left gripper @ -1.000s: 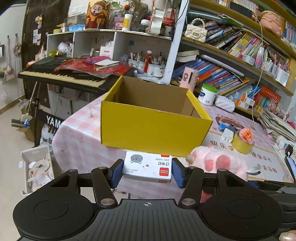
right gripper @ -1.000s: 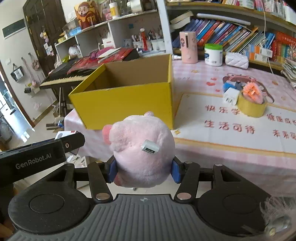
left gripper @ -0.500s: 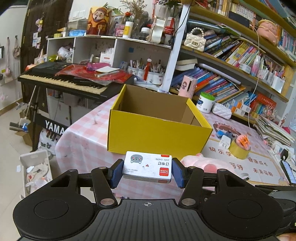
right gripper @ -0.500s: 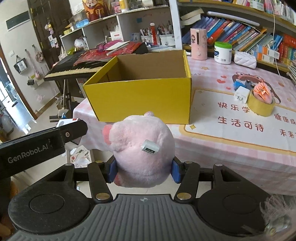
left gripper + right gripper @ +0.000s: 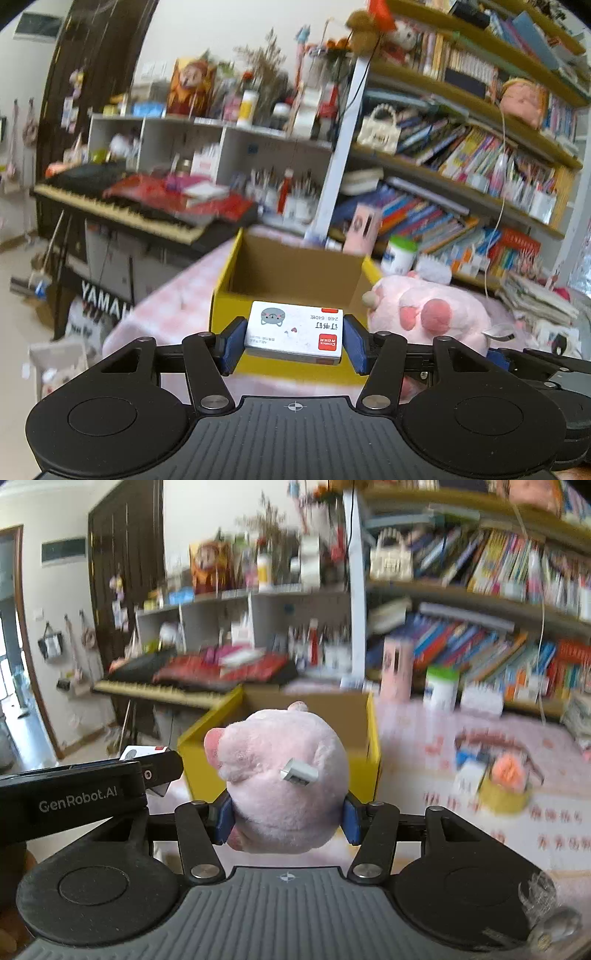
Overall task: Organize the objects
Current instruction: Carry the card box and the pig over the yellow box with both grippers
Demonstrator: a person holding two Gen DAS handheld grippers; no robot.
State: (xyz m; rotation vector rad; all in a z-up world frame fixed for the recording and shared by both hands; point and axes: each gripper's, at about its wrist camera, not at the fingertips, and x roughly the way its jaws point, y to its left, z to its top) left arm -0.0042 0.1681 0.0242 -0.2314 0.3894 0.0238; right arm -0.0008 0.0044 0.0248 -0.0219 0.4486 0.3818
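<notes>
Nearer yellow box (image 5: 295, 266), both loads raised

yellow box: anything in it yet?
Cannot tell fully. The yellow box is open-topped; its visible inner walls are bare, but the floor is hidden behind its front wall.

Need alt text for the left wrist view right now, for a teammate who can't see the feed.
The left hand-held gripper is shut on a small white staple box with a grey cat face, held in front of an open yellow cardboard box on a pink checked table. A pink plush pig sits to the right; the cluttered shelves behind are motion-blurred.
</notes>
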